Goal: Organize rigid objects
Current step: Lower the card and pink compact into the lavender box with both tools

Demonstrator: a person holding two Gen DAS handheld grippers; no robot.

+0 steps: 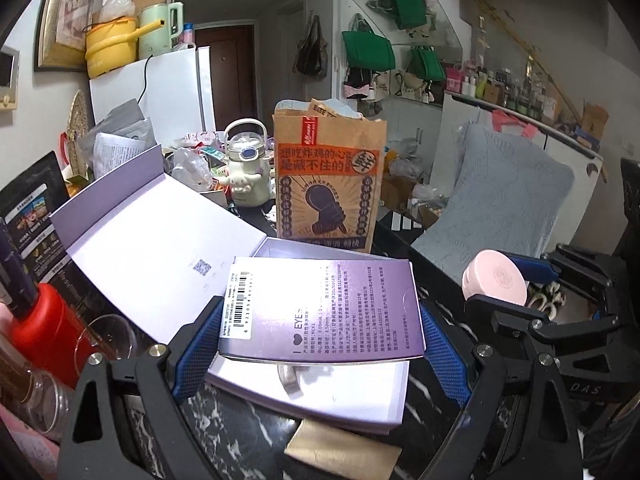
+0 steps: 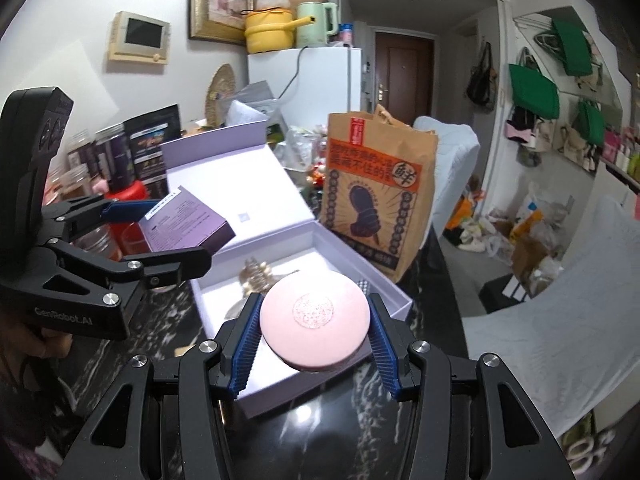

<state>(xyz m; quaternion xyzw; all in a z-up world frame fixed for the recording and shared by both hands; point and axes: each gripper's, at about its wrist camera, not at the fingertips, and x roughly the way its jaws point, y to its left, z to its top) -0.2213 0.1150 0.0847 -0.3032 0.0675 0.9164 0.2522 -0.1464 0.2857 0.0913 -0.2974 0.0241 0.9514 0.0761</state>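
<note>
Gripped flat between right gripper (image 2: 314, 330) pads: pink round compact (image 2: 315, 317). Left gripper (image 1: 320, 336) spread wide, clamping purple carton (image 1: 324, 308); both poised over open lavender gift box (image 2: 376, 276), seemingly for packing.

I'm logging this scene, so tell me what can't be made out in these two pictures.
- Open lavender gift box: floor hidden by round pink compact, right view; by flat purple carton, left view.
- Silvery trinket: blurred, unidentifiable.
- Carton's print: too small.
- Brown paper bag: contents hidden.
</note>
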